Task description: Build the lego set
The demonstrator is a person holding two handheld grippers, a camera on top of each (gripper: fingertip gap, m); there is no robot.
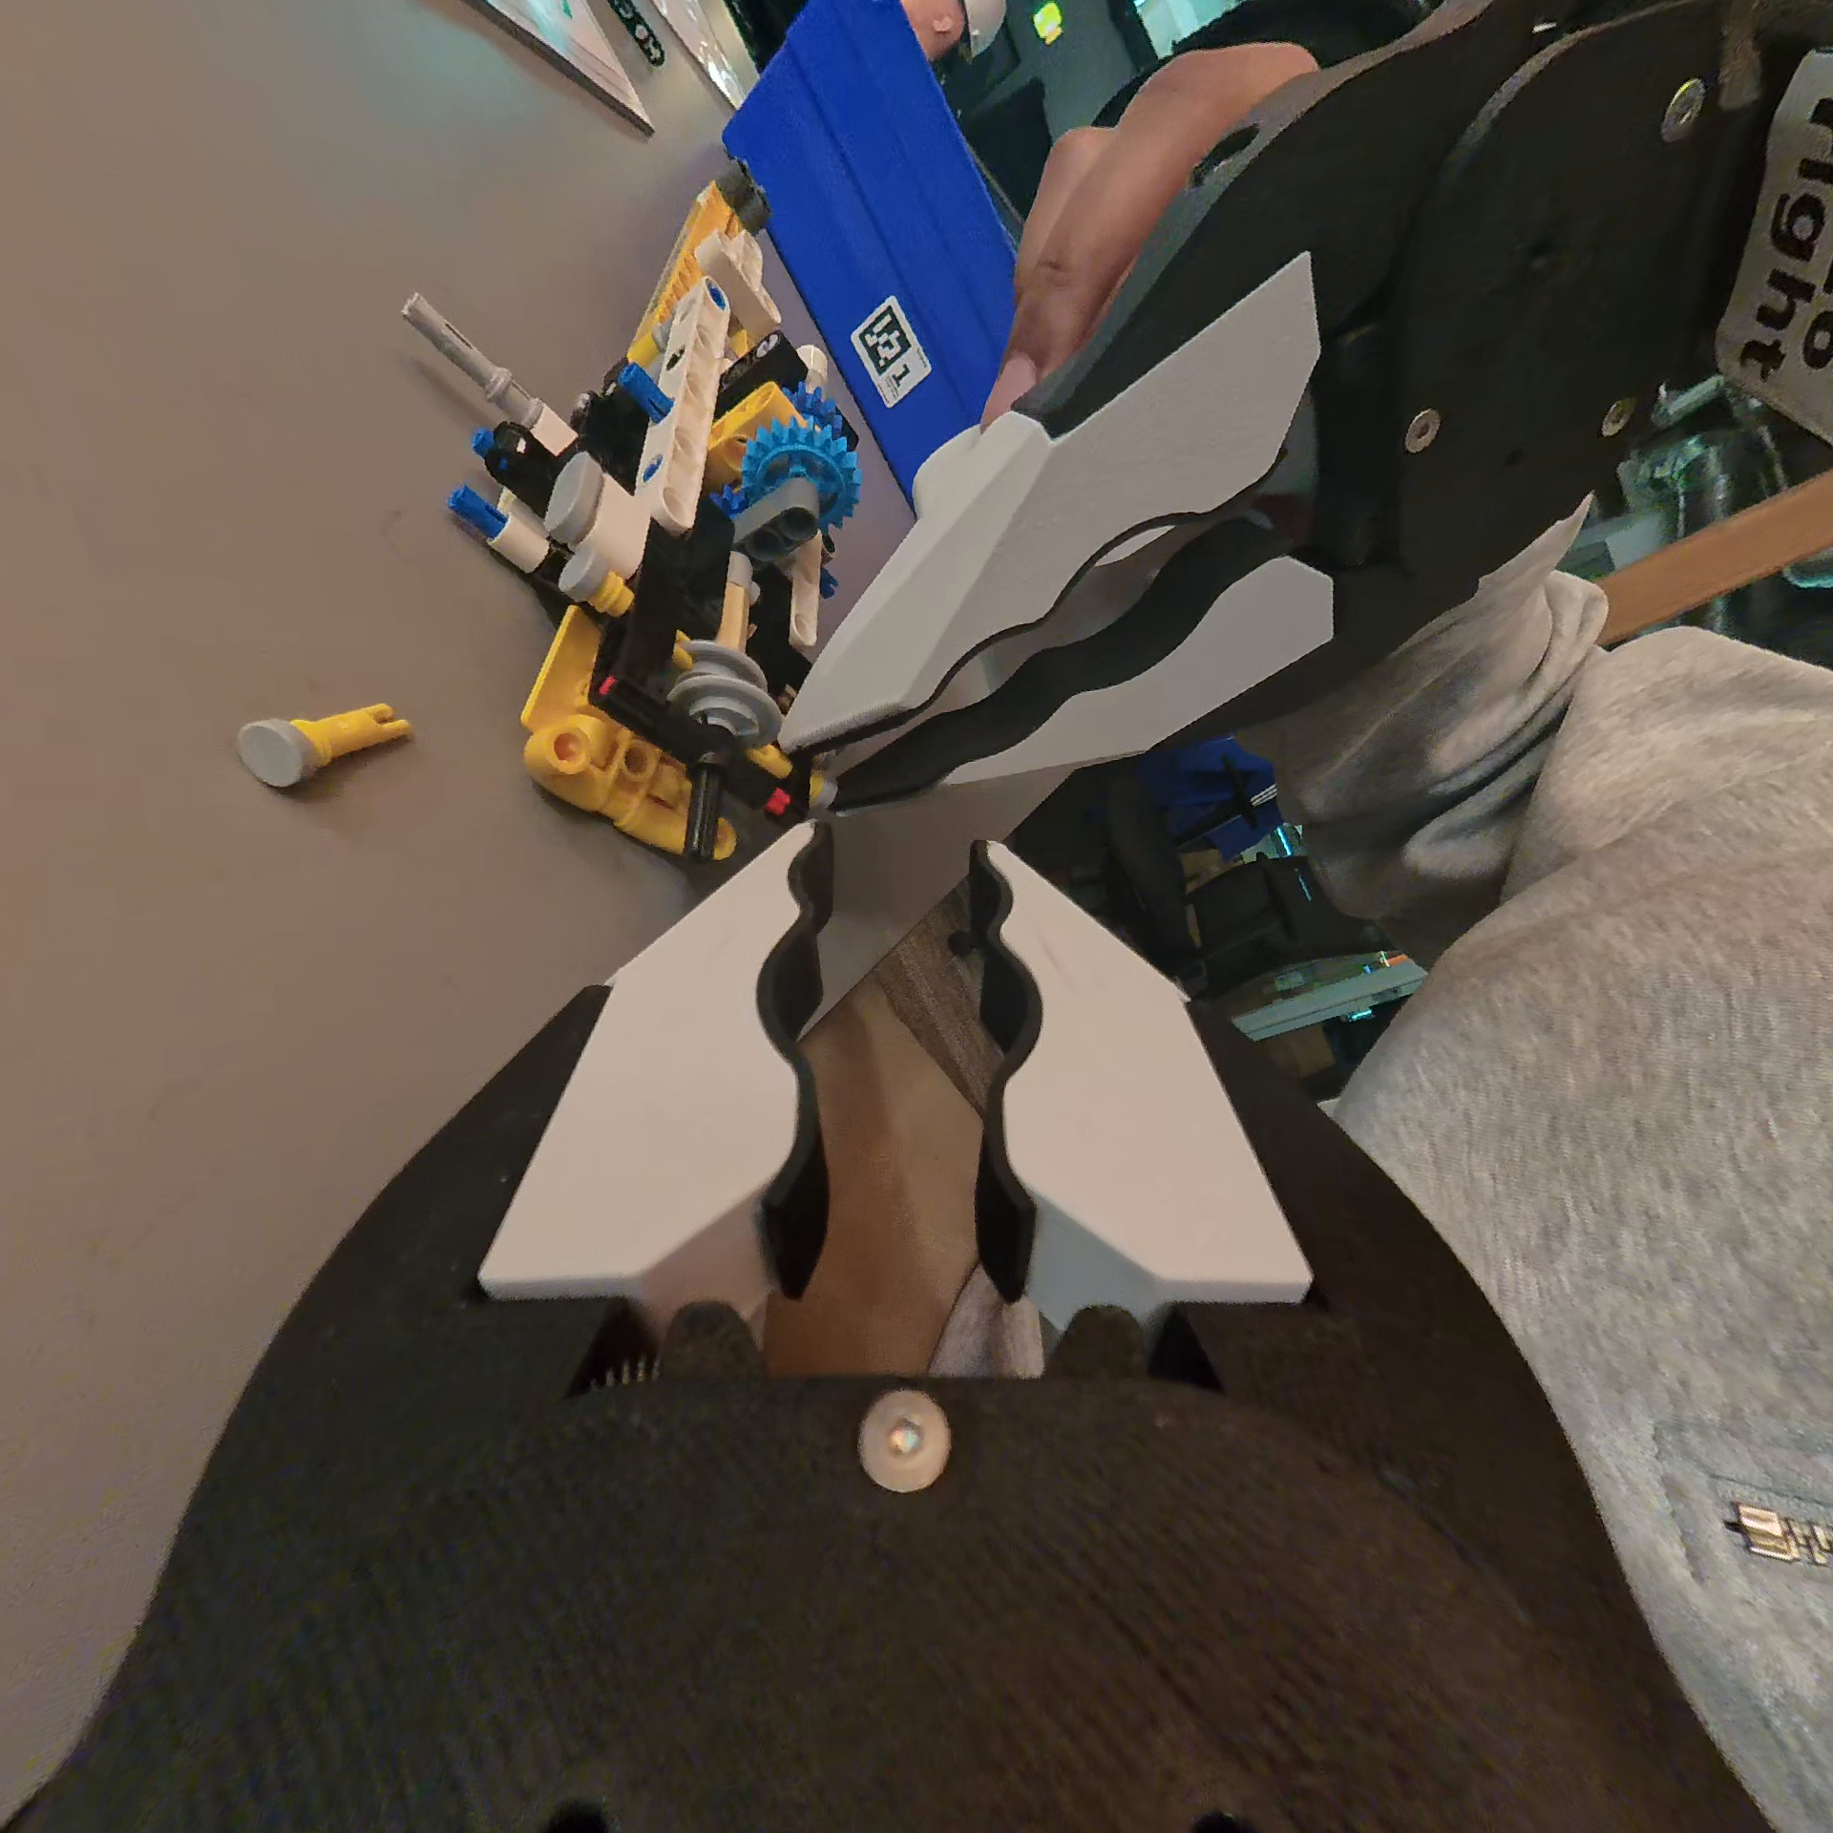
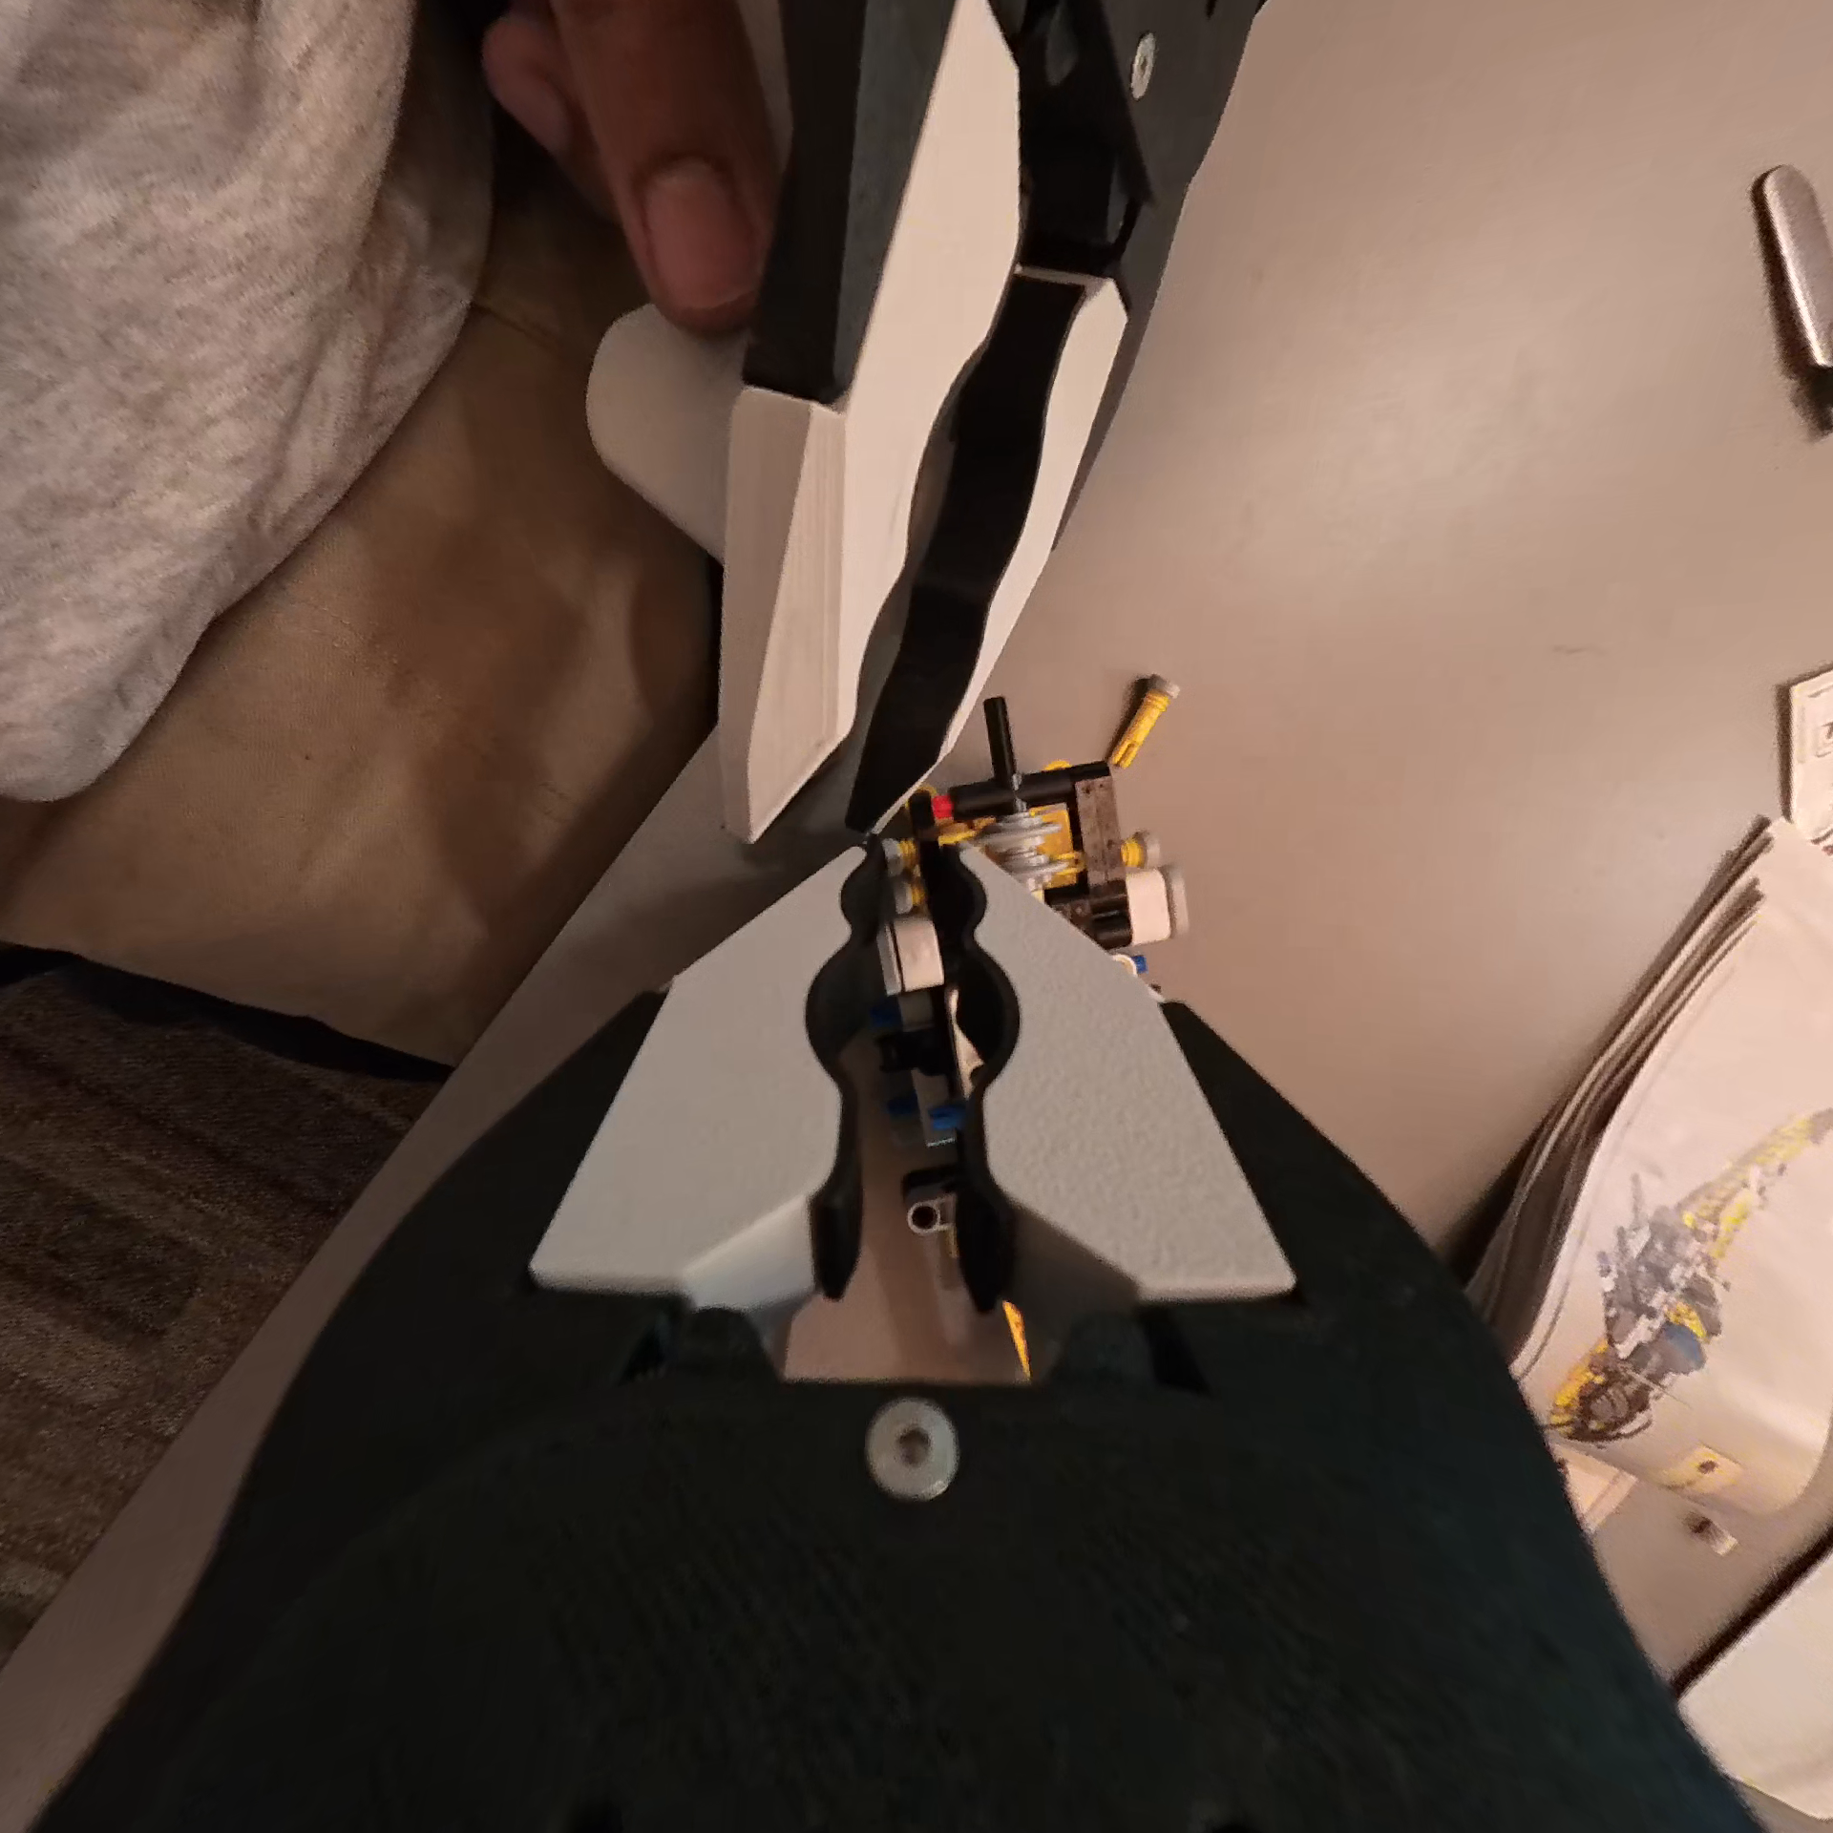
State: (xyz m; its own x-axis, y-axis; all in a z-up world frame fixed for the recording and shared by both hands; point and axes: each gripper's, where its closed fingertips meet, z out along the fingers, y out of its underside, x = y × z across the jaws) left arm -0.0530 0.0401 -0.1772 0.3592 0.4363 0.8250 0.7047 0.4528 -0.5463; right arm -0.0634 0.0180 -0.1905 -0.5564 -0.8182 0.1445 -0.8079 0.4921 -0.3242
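The partly built lego model (image 1: 674, 555), yellow, black and white with a blue gear, lies on the grey table (image 1: 198, 893). My right gripper (image 1: 825, 786) reaches in from the upper right and is shut on the model's near corner, by a small red part. In the right wrist view its tips (image 2: 905, 851) pinch the model's edge (image 2: 1051, 843). My left gripper (image 1: 898, 843) is open and empty, its tips just below the right gripper's tips and beside that corner. It comes in from the top of the right wrist view (image 2: 808, 828).
A loose yellow pin with a grey head (image 1: 317, 744) and a grey axle (image 1: 476, 367) lie left of the model. A blue box (image 1: 873, 228) stands behind it. Instruction booklets (image 2: 1686, 1240) and a metal rod (image 2: 1795, 268) lie on the right. The table edge (image 2: 555, 992) and the person's lap are close. Less than 4 cm separates the two grippers' tips. The metal rod (image 2: 1795, 268) is about equally far from each gripper, around 25 cm.
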